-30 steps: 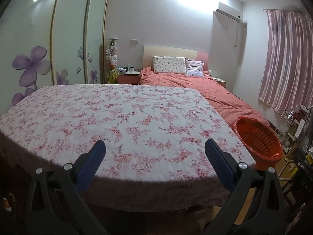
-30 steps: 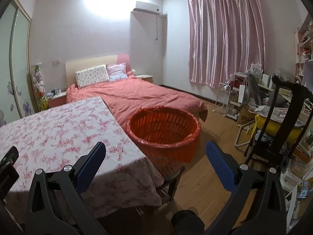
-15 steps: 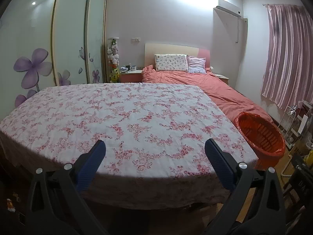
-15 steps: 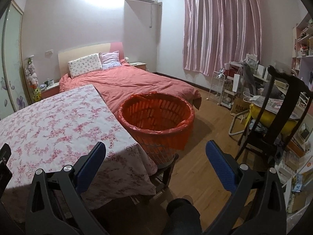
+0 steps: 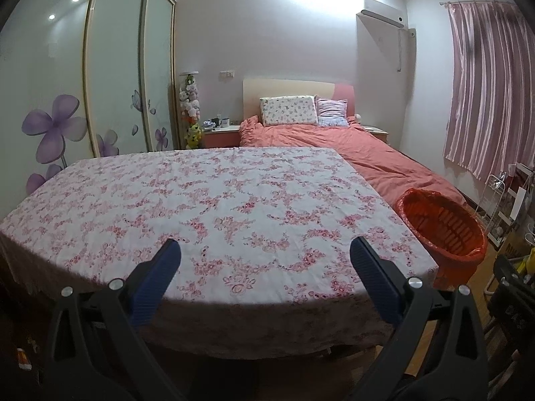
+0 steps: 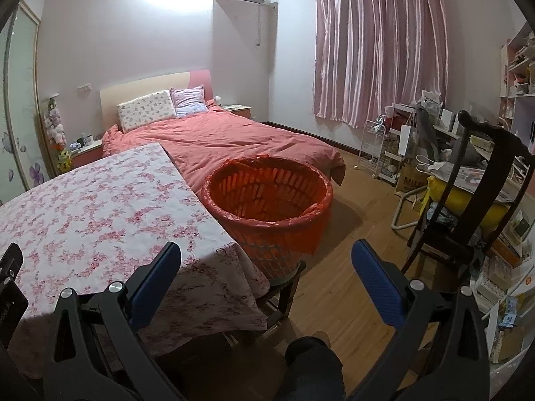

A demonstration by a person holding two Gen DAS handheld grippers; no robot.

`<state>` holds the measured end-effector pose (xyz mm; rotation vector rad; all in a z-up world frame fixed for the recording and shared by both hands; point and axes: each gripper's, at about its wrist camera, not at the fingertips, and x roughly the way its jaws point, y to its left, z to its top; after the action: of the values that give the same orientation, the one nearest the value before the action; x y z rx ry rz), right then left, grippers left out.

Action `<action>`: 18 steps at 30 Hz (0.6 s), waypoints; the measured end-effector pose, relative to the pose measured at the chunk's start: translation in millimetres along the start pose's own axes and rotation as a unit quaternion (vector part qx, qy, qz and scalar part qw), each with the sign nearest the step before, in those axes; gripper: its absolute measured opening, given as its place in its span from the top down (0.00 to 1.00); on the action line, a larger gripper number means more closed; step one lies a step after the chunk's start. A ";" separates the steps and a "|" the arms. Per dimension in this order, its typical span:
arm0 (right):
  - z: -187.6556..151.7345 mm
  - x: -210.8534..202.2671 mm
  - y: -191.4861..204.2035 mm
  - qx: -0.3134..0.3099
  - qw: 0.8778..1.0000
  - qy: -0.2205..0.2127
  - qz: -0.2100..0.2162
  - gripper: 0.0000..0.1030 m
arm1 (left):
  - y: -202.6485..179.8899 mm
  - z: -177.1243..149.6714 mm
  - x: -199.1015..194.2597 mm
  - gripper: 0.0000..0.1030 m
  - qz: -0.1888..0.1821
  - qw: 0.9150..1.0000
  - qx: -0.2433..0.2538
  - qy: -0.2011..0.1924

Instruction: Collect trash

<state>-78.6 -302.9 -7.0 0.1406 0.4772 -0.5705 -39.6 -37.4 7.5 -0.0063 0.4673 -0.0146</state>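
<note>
Both tongs are spread wide with nothing between their blue pads. The left gripper (image 5: 264, 254) hangs over the near edge of a table draped in a floral tablecloth (image 5: 217, 207), its fingers apart above the pink-and-white print. The right gripper (image 6: 265, 255) is likewise released, pointing past the table's corner toward the wooden floor (image 6: 337, 294).

Just beyond the right gripper, an orange trash basket (image 6: 267, 214) lined with an orange bag sits just beside the table's right edge, raised on a dark stool (only part of the stool shows beneath it). From the left wrist view the same basket (image 5: 441, 230) appears at the far right of the table, between the table and the bed. No loose trash can be made out on the cloth in either view.

Farther out, a bed with a coral duvet (image 6: 234, 140) runs toward the back wall, with a floral pillow (image 5: 289, 110) at the headboard. A pink curtain (image 6: 381, 46) hangs on the right wall, and a dark wooden chair (image 6: 474, 187) stands near cluttered shelves. On the left, sliding wardrobe doors (image 5: 113, 77) carry purple flower prints.
</note>
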 end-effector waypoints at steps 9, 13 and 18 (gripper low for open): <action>2.5 -4.8 -2.8 0.005 1.000 -0.008 0.009 0.02 | -3.8 2.9 -9.7 0.04 -0.014 1.000 0.004 -0.011; 3.7 -5.0 -4.5 0.007 1.000 -0.010 0.011 0.02 | -4.9 3.8 -11.6 0.04 -0.021 1.000 0.004 -0.014; 4.3 -5.4 -5.0 0.009 1.000 -0.012 0.011 0.02 | -5.7 4.5 -11.0 0.04 -0.029 1.000 0.003 -0.011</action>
<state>-83.6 -305.5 -0.7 0.1562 0.4476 -0.5551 -47.4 -42.9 16.5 -0.0143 0.4441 -0.0733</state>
